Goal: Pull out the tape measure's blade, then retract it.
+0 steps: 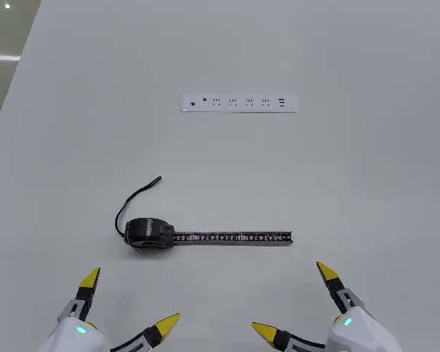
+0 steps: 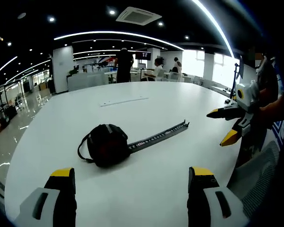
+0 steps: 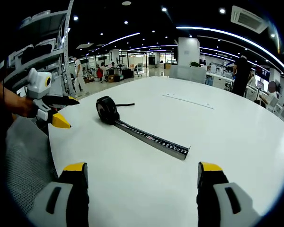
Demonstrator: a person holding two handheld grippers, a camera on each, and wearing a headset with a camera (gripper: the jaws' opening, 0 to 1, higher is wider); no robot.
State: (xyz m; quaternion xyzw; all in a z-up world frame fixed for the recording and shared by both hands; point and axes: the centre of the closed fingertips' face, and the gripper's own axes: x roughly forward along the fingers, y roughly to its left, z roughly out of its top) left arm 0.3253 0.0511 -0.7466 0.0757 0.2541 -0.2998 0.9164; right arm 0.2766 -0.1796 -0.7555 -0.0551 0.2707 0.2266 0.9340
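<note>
Tape measure [image 1: 149,233] | black case on counter [image 1: 352,183], blade [image 1: 235,237] lying extended rightward | case likely rigid, compact; blade thin, springy | hold: case body, blade's end hook | left gripper [image 1: 132,297], right gripper [image 1: 292,298]: both wide, empty

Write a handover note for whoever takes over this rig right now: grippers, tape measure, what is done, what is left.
Left gripper: open, holding nothing, hovering on the near side of the tape measure.
Right gripper: open, holding nothing, on the near side of the blade's free end.
The tape measure lies on the white table, its blade drawn out to the right and flat on the surface, its strap trailing behind. A power strip lies farther back.
Done: blade pulled out.
Left: retract it. Whether a lock is set cannot be told.
</note>
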